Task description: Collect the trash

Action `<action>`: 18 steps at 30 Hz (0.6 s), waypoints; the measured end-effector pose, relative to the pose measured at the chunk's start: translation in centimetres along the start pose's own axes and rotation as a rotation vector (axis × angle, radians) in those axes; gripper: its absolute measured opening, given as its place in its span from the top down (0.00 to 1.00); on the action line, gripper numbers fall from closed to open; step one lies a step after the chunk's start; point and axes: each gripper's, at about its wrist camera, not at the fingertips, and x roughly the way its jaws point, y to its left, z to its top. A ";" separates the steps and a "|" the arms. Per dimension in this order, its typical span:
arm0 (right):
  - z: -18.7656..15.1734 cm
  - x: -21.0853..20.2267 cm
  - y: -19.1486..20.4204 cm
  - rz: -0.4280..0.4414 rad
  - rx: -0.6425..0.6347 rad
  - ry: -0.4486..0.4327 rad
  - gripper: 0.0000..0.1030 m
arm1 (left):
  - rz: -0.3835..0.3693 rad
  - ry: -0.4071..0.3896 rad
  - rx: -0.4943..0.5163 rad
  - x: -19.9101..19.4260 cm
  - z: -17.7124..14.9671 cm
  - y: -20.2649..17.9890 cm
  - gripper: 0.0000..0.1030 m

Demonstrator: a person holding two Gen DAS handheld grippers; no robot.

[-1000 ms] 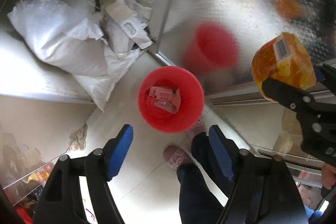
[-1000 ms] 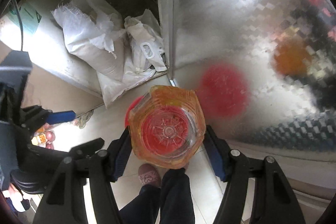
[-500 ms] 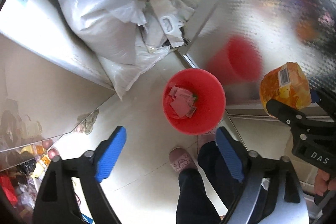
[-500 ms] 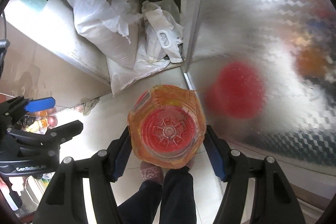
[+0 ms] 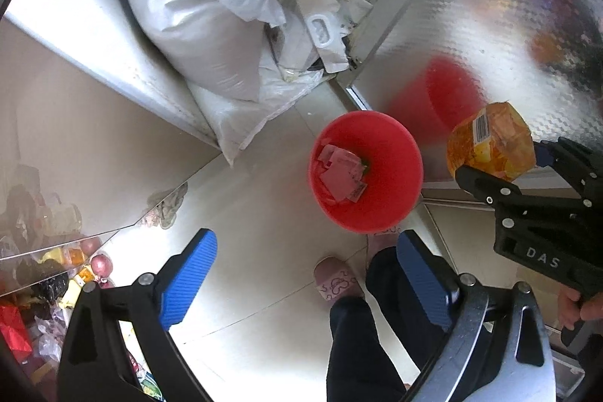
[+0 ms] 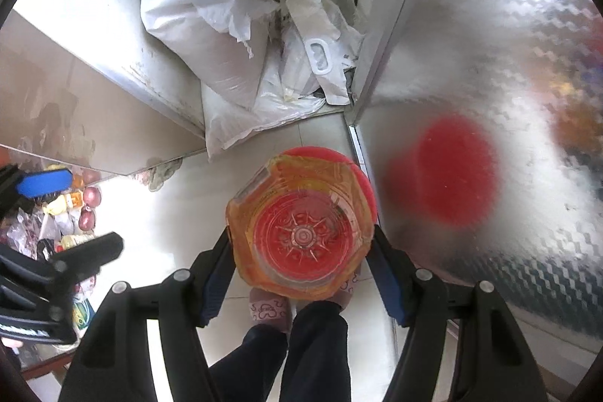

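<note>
A clear, faceted plastic jar with an orange printed label (image 6: 301,236) is clamped between the blue ribbed pads of the right gripper (image 6: 301,262), bottom end toward the floor, its moulded star-patterned base showing red from what lies beneath. It hangs almost directly above a round red plastic bucket (image 5: 388,191) standing on the pale glossy floor tiles (image 5: 264,266), so it looks poised for a drop into the bin. The bucket sits close against the foot of an embossed, shiny metal door (image 5: 490,25), which throws back a blurred red reflection. Crumpled pinkish paper scraps (image 5: 341,172) already lie in its bottom.

The left gripper (image 5: 305,274) points down beside the bucket, holding nothing, its jaws opening wide over bare tile. The person's dark trouser legs (image 5: 361,338) and pink slippers (image 5: 335,283) stand just below the bucket.

Further off, bulky white woven sacks (image 5: 196,17) slump in the corner between the door frame and a white cabinet (image 5: 94,36).
</note>
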 end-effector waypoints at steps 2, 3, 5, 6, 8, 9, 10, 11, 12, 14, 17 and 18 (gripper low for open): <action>-0.1 0.1 0.0 0.001 -0.007 0.001 0.26 | 0.003 -0.007 -0.008 -0.2 -0.2 0.3 0.07; -0.2 0.1 0.0 -0.003 -0.007 -0.003 0.20 | 0.006 -0.010 -0.015 -0.3 -0.3 0.4 0.07; -0.4 -0.3 -0.1 -0.011 -0.004 -0.025 0.09 | 0.010 -0.012 -0.023 -0.5 -0.5 0.6 0.07; -0.4 -0.4 0.0 -0.010 -0.007 -0.029 0.07 | 0.017 -0.011 -0.028 -0.7 -0.6 0.6 0.07; -0.6 -0.8 0.1 -0.020 -0.011 -0.038 0.06 | 0.019 -0.012 -0.034 -1.2 -0.8 0.7 0.07; -0.6 -1.0 0.1 -0.016 -0.010 -0.041 0.06 | 0.016 -0.018 -0.035 -1.5 -1.0 0.7 0.07; -0.7 -1.4 0.2 -0.009 -0.009 -0.043 0.06 | 0.016 -0.024 -0.037 -2.0 -1.2 0.6 0.07; -0.8 -1.8 0.2 -0.005 -0.010 -0.047 0.06 | 0.016 -0.029 -0.038 -2.4 -1.3 0.6 0.07; -0.7 -2.1 0.2 -0.005 -0.010 -0.052 0.06 | 0.018 -0.035 -0.039 -2.9 -1.4 0.5 0.07; -0.7 -3.6 0.5 0.002 -0.012 -0.068 0.06 | 0.029 -0.049 -0.038 -4.3 -1.6 0.4 0.07; -0.5 -6.8 1.1 0.003 -0.020 -0.088 0.06 | 0.040 -0.078 -0.039 -7.3 -1.9 0.1 0.02; -0.4 -8.0 1.4 -0.001 -0.025 -0.098 0.06 | 0.034 -0.091 -0.043 -8.6 -1.9 0.0 0.00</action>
